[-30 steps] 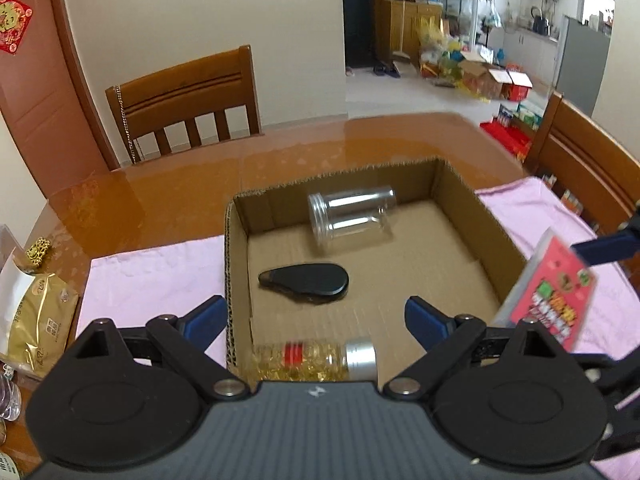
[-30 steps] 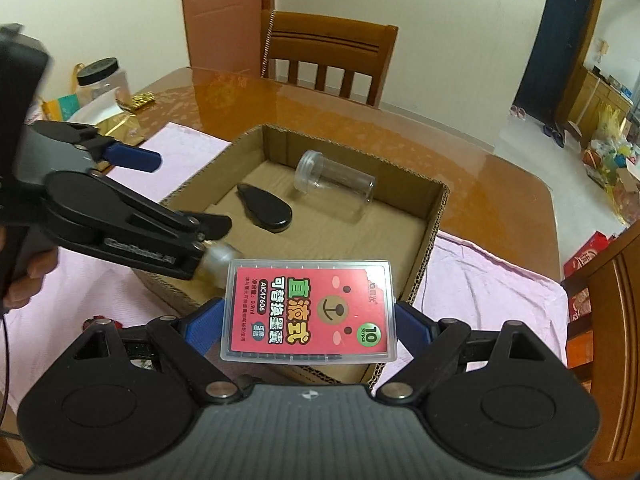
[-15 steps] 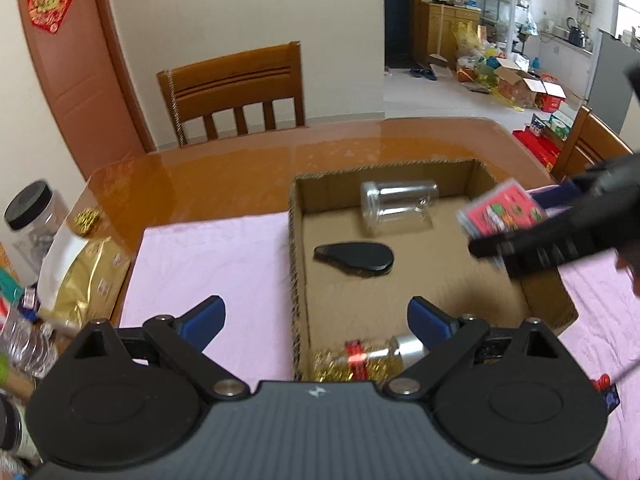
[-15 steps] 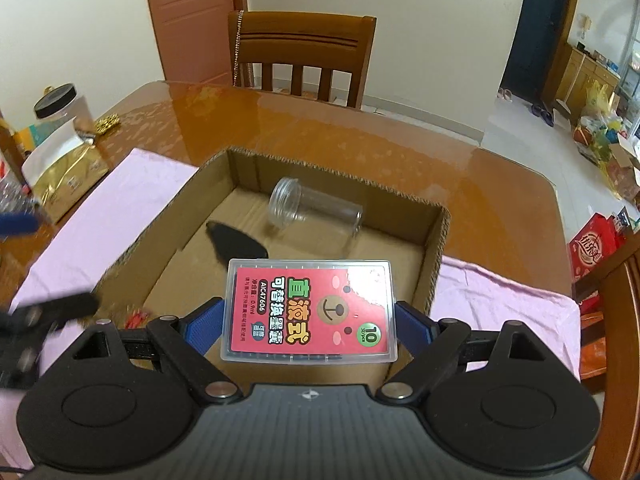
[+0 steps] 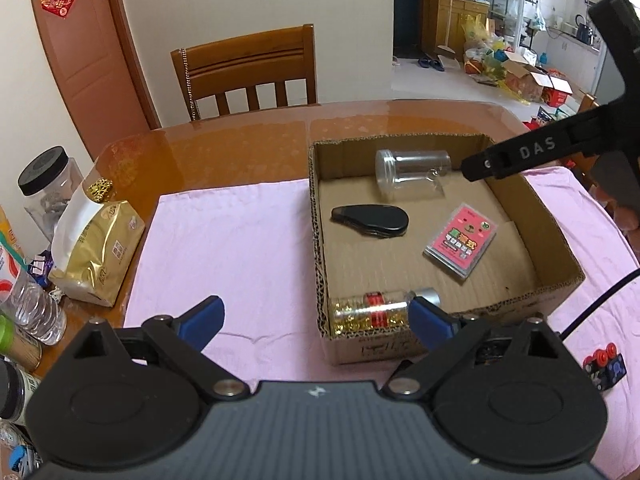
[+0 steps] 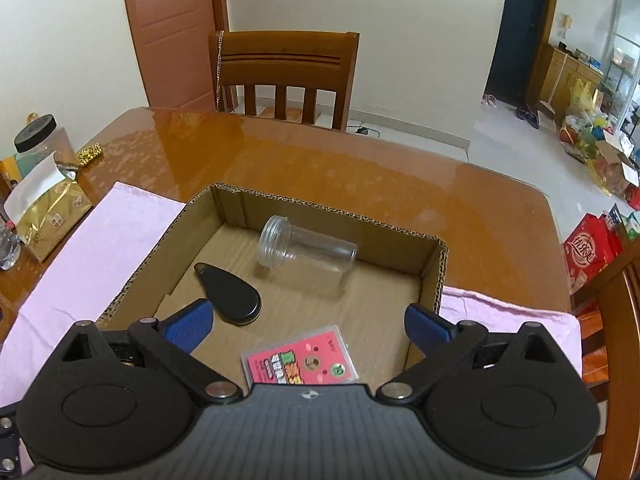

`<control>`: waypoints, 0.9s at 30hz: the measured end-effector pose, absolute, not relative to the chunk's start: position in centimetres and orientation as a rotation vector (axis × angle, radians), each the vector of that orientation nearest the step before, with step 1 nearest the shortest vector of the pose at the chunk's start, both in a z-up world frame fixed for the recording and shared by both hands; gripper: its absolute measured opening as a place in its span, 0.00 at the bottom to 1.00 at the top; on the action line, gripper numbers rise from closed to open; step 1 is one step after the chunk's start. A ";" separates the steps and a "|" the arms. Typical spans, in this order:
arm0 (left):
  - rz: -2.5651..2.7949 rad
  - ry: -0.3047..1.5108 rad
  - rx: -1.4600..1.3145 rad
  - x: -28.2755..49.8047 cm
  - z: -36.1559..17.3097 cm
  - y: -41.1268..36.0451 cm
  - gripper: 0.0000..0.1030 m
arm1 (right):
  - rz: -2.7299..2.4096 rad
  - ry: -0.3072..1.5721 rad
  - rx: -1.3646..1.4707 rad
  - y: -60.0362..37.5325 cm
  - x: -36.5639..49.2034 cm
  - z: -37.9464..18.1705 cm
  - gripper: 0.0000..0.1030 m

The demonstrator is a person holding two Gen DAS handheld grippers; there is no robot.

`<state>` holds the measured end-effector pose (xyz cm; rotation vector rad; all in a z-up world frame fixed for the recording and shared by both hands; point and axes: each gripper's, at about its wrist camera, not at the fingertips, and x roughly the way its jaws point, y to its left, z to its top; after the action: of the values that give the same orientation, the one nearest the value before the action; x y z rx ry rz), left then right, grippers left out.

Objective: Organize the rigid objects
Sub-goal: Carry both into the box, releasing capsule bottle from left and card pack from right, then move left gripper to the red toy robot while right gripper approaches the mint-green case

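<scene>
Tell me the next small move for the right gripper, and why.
Probably lift the right gripper clear of the cardboard box. Its jaws are opening with nothing between them, and the pink card case already lies flat inside. A small red-and-blue item waits on the pink cloth.

Box (image 6: 432, 276) walls ring the clutter; pink cloth (image 5: 240, 248) lies free.

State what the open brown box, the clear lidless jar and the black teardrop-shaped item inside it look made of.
Open brown box: corrugated cardboard, matte; fluted cut edges show. Clear lidless jar: transparent, probably plastic, glossy; threaded rim. Black teardrop-shaped item: likely smooth plastic with a soft sheen, uncertain.
</scene>
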<state>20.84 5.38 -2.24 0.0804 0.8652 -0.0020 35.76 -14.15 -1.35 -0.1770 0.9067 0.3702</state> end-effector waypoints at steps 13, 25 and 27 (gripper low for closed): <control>-0.056 0.859 0.058 18.5 -3.1 5.2 0.95 | 0.333 0.867 -0.167 -16.4 29.4 -0.6 1.00; -0.062 0.889 0.031 15.2 -5.7 5.9 0.95 | 0.319 0.935 -0.108 -19.4 21.3 -3.9 1.00; -0.060 0.888 0.046 14.6 -6.2 5.9 0.95 | 0.322 0.980 -0.123 -19.3 19.9 -5.3 1.00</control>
<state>14.63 5.91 -6.18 0.0457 0.8877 -0.0599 19.91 -19.34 -5.34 -0.1230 0.9799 0.3221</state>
